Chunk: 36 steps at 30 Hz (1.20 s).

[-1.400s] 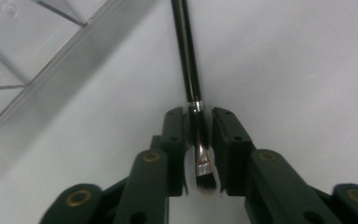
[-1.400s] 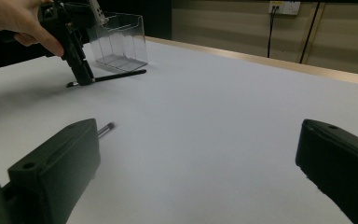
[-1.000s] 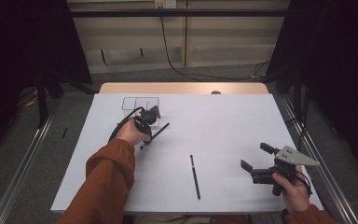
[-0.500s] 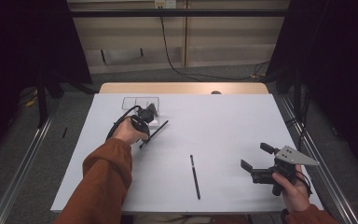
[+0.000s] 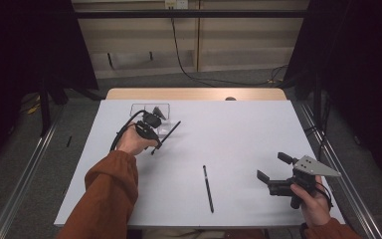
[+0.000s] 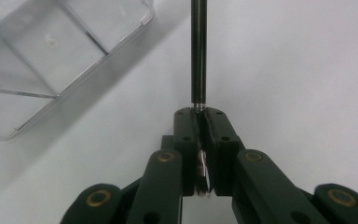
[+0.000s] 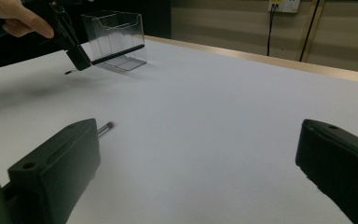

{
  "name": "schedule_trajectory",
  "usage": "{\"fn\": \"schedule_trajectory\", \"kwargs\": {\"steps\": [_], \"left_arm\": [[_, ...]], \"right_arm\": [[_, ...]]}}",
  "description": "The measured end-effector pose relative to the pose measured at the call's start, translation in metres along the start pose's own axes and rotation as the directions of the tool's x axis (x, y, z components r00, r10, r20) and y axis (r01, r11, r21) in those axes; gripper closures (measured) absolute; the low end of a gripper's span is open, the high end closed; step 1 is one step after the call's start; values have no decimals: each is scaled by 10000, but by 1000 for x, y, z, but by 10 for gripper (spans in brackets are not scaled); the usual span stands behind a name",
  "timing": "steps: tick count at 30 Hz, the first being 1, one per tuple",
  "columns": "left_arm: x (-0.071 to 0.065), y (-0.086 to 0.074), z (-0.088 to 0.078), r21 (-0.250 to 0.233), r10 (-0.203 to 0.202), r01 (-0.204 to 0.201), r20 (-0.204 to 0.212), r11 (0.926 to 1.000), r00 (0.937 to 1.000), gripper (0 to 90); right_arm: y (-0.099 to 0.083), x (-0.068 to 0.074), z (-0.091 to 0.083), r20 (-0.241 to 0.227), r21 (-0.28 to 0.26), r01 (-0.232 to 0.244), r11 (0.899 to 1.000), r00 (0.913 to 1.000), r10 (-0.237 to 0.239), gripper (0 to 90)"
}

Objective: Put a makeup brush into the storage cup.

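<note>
- Pen on its way to the box: the left gripper (image 5: 155, 130) carries a black pen (image 5: 166, 137) above the white table (image 5: 238, 134), just beside a clear plastic box (image 5: 138, 107) at the table's far left.
- In the left gripper view the jaws are clamped tight on the pen (image 6: 198, 51) near one end, and the long dark barrel runs straight out from them past the box (image 6: 51, 60) corner.
- The pen is slim, glossy and black, with what looks like a thin metal ring where it meets the pads; the held end is hard to make out.
- The box is see-through, with a divider inside, and appears empty.
- Next, by the look of it: swing the free end over the box rim, tip it down into a compartment, then let go.
- A second pen (image 5: 208, 188) lies flat on the table in front of the person.
- The right gripper (image 5: 273, 174) hangs near the table's right edge, jaws wide apart and holding nothing.
</note>
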<state>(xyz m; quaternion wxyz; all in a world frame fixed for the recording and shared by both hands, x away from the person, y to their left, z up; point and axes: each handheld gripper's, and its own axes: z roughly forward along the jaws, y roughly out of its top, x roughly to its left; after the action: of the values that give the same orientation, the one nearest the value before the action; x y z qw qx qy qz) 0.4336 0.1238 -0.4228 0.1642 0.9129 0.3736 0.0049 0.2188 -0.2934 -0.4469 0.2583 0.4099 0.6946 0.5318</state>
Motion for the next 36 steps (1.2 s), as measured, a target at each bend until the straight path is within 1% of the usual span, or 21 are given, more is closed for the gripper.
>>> {"fn": "schedule_trajectory", "kwargs": {"steps": [2,7,9,10,12,13,16,17,19,20,21,23,25,26,27,29,30,32,33,35,36], "left_arm": [[0,-2,-4,-249,37,-34,128,9997,9999,841],[-1,-5,-10,-883,43,-23,225,9961,9997,841],[-1,-7,-12,-1116,11,0,98,9938,10000,841],[0,-9,-13,-1184,5,17,189,9930,9998,841],[0,-11,-15,-1432,-6,22,109,9897,9999,841],[0,-12,-15,-1500,-12,40,188,9887,9998,841],[1,-15,-17,-1701,-93,94,15,9854,10000,841],[2,-17,-18,-1886,-153,157,34,9819,9999,841],[4,-19,-19,-2046,-165,155,-33,9787,9999,841],[4,-21,-20,-2249,-236,235,23,9741,9997,841],[5,-21,-21,-2381,-143,152,54,9711,9999,841],[4,-24,-24,-2744,-46,70,94,9616,9999,841],[3,-26,-26,-3000,-50,77,97,9539,9999,841],[3,-27,-28,-3198,52,-3,144,9475,9999,841],[3,-27,-28,-3316,32,10,121,9434,9999,841],[2,-29,-31,-3643,21,2,60,9313,10000,841],[2,-29,-32,-3707,105,-62,95,9287,9999,841],[1,-31,-34,-4107,151,-121,39,9117,9999,841],[1,-32,-35,-4166,198,-173,16,9089,9998,841],[2,-35,-38,-4508,278,-239,20,8923,9996,841],[3,-36,-38,-4632,286,-234,42,8859,9996,841]], "right_arm": [[0,0,0,-5,-8,6,10000,10000,-6,0],[0,0,0,13,-4,-1,10000,10000,1,0],[0,0,0,21,-4,-11,10000,10000,12,0],[0,0,0,23,3,-6,10000,10000,6,0],[0,0,0,28,10,-3,10000,10000,2,0],[0,0,0,26,3,-3,10000,10000,3,0],[0,0,0,28,8,-4,10000,10000,4,0],[0,0,0,28,10,-4,10000,10000,4,0],[0,0,0,28,3,-15,10000,10000,15,0],[0,0,0,26,2,-9,10000,10000,9,0],[0,0,0,25,4,1,10000,10000,-1,0],[0,0,0,34,10,-12,10000,10000,12,0],[0,0,0,34,6,-9,10000,10000,9,0],[0,0,0,32,5,-3,10000,10000,3,0],[0,0,0,31,-2,-12,10000,10000,12,0],[0,0,0,31,-1,-16,10000,10000,16,0],[0,0,0,32,-8,-12,10000,10000,12,0],[0,0,0,33,-3,-11,10000,10000,11,0],[0,0,0,31,-3,-10,10000,10000,10,0],[0,0,0,32,3,-7,10000,10000,7,0],[0,0,0,27,-6,-11,10000,10000,11,0]]}}
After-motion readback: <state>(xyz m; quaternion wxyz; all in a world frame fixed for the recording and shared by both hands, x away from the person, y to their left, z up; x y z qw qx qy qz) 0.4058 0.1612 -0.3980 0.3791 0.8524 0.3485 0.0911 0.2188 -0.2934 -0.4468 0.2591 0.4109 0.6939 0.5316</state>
